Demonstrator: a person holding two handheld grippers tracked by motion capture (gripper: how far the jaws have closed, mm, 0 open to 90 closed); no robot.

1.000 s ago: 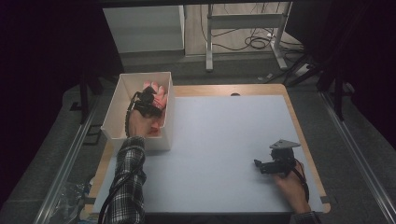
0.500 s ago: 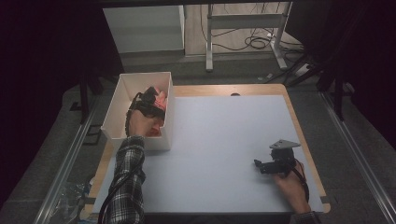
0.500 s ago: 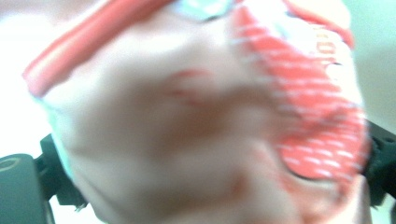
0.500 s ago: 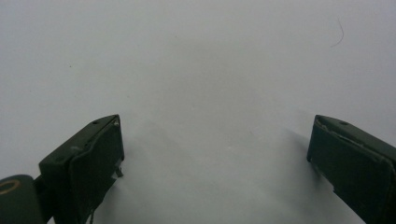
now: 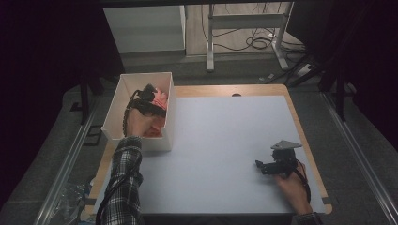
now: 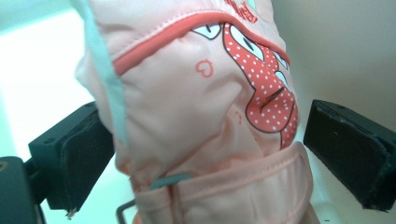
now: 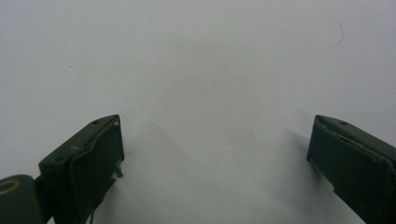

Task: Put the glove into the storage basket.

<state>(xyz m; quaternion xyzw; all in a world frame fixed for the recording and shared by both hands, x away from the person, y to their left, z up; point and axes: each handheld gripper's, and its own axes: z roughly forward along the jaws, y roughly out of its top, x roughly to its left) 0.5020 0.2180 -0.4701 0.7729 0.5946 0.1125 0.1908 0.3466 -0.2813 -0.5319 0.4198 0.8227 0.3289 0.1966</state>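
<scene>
Since the earlier frame the left hand-held gripper (image 5: 149, 95) has sunk a little deeper into the white box, and its jaws have just been opening; the pink mitten (image 5: 160, 99) that it held higher a moment ago now lies lower in the box, between the spread jaws.

Largest in the scene, the tabletop (image 5: 225, 140) carries a pale grey mat with a wooden edge showing round it. At its far left corner stands the white box (image 5: 141, 79), open at the top, with a step cut into its near right wall. A forearm in a plaid sleeve (image 5: 123, 183) reaches up from the bottom of the high view into this box.

Inside the box the mitten rests against the right wall. In the left gripper view the mitten (image 6: 201, 116) stands close before the camera: peach fabric, a coral piping seam, a mint green edge, a red spotted patch and a small heart. The two black pads (image 6: 348, 149) stand wide on either side; the right one is clear of the fabric, the left one sits just beside it, so nothing is clamped.

Well apart, near the right front corner of the tabletop, the right hand-held gripper (image 5: 260, 165) lies low over the mat with its grey plate on top. Its jaws gape wide over bare mat, with nothing between them (image 7: 215, 158)
</scene>
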